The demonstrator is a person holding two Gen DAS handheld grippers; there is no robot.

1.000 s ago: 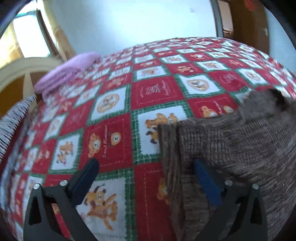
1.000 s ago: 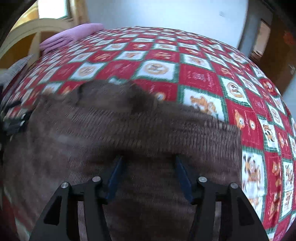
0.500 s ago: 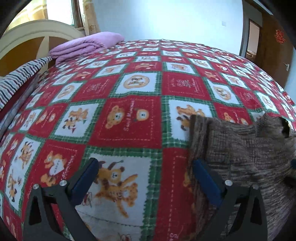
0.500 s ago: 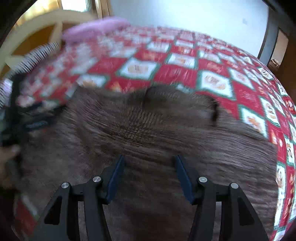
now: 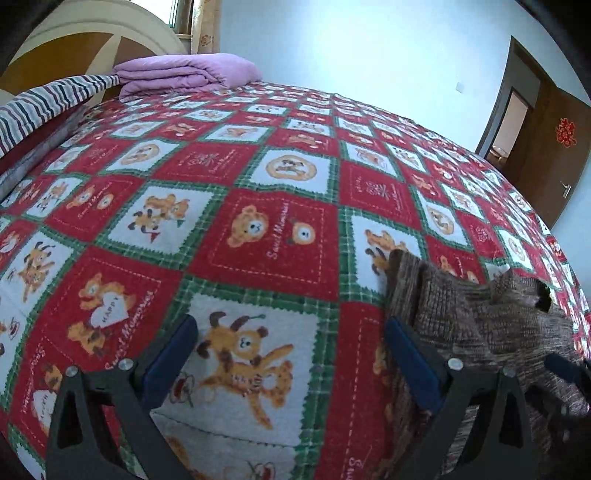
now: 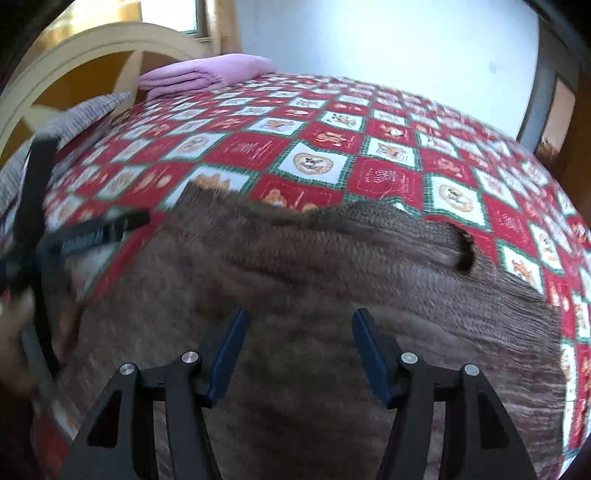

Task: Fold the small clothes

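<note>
Brown ribbed knit garment fills the lower frame; left gripper and right gripper both gape, gripping nothing.

Bare bedspread lies open ahead of my left fingers; the folded purple blanket sits far beyond.

A bedroom in a home. A bed fills most of the view, spread with a red, white and green quilt printed with cartoon bears. At its head stand a curved cream and wood headboard and a folded lilac blanket (a striped cover lies beside it). A curtained window, plain pale walls and a brown wooden door close the room.
</note>
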